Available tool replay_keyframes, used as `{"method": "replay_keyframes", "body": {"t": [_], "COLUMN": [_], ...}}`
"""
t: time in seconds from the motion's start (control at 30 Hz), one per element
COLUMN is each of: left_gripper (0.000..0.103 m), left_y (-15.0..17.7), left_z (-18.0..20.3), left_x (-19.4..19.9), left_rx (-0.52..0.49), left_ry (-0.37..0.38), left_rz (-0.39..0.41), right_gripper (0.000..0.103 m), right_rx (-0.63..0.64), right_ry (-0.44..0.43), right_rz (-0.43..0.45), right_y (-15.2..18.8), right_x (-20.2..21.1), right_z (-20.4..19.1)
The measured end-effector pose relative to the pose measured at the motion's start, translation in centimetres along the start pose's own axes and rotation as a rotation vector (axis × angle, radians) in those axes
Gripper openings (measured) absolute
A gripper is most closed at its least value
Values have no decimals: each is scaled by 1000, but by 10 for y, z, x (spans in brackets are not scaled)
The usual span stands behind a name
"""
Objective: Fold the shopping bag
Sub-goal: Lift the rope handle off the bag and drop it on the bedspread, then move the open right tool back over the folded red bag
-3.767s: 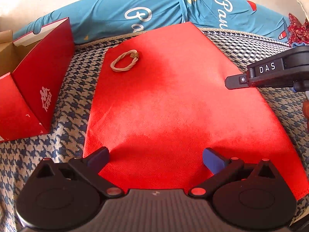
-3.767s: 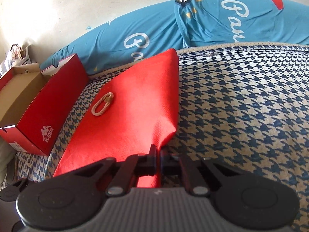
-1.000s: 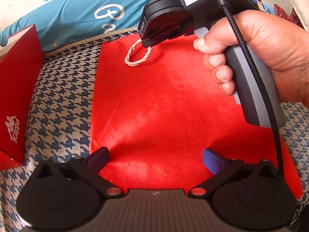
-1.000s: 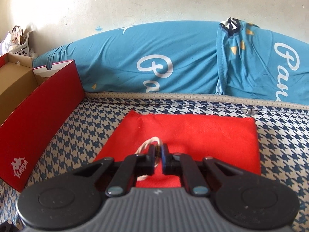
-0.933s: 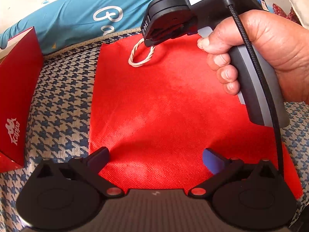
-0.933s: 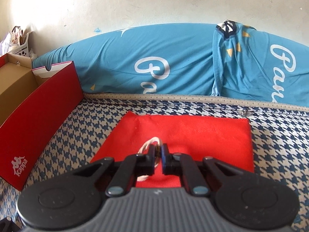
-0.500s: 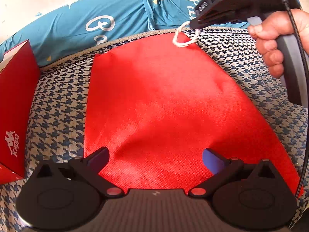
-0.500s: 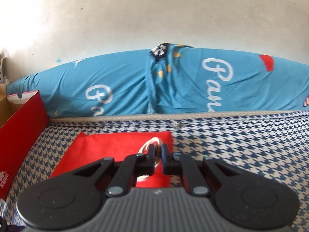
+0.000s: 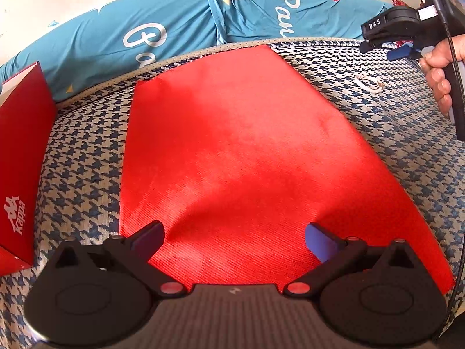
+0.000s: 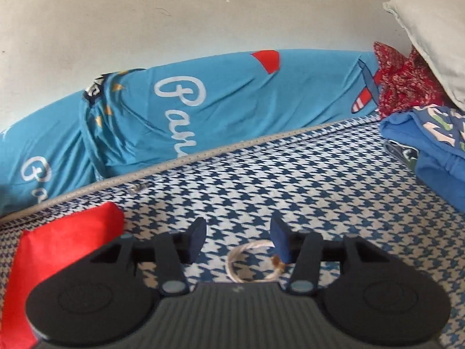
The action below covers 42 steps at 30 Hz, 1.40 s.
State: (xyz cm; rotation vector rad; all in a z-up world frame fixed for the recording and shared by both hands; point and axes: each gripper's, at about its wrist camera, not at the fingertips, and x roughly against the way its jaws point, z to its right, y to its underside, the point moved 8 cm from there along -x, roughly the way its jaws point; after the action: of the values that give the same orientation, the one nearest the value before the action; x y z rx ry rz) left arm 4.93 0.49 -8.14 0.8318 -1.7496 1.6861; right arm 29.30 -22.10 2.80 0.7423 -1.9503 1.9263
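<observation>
A flat red shopping bag [image 9: 241, 151] lies on the houndstooth bed cover [image 9: 81, 168]; its far right corner [image 10: 72, 232] shows in the right wrist view. My left gripper [image 9: 234, 237] hovers open over the bag's near edge, nothing between its fingers. A white cord loop [image 9: 368, 83] lies on the cover to the right of the bag, off it. My right gripper [image 10: 237, 240] stands just above that cord loop [image 10: 252, 261] with its jaws opening and not pressing on it. In the left wrist view the right gripper [image 9: 386, 49] is held by a hand [image 9: 441, 67] at the far right.
A red shoe box [image 9: 20, 174] stands at the left edge of the bed. A long blue printed bolster [image 9: 203, 26] runs along the wall. At the right are a blue folded cloth [image 10: 430, 151], a red patterned cloth [image 10: 404, 84] and a grey pillow [image 10: 433, 35].
My right gripper carried the cord loop from the bag's far left area across to the right, off the bag, then opened and let it drop onto the bed cover. The left gripper stayed put.
</observation>
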Motion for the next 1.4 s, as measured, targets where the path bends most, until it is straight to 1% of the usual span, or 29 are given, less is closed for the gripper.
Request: {"method": "replay_keyframes", "body": {"t": [0.07, 0.17, 0.3, 0.53, 0.6, 0.8, 0.97, 1.07, 1.17, 1.3, 1.4], "left_gripper": [103, 103, 103, 103, 103, 103, 103, 103, 103, 103, 103], "left_y": [1, 3, 7, 13, 13, 17, 18, 15, 14, 12, 9], "left_z": [1, 2, 4, 10, 11, 14, 20, 18, 15, 14, 13], "left_x": [1, 2, 3, 7, 8, 11, 14, 12, 11, 11, 11], "left_rx": [-4, 1, 13, 2, 0, 12, -15, -9, 5, -9, -19], "left_ry": [0, 4, 14, 18, 24, 43, 47, 61, 61, 48, 32], "left_rz": [0, -8, -17, -16, -21, -36, -27, -35, -37, -21, -6], "right_gripper": [46, 45, 45, 45, 48, 51, 53, 53, 53, 53, 51], "right_rx": [51, 141, 225, 316, 345, 399, 422, 427, 416, 373, 322], "right_ry": [-106, -185, -214, -249, -254, -251, -235, -227, -223, -241, -298], "right_rz": [-3, -8, -27, -106, -118, -129, -121, -111, -86, -53, -75], "right_y": [3, 8, 17, 41, 47, 59, 59, 57, 48, 34, 32], "right_x": [-2, -3, -10, -30, -34, -40, -42, -41, -36, -27, -25], "right_z": [-28, -62, -91, -126, -135, -150, -153, -153, -150, -147, -148]}}
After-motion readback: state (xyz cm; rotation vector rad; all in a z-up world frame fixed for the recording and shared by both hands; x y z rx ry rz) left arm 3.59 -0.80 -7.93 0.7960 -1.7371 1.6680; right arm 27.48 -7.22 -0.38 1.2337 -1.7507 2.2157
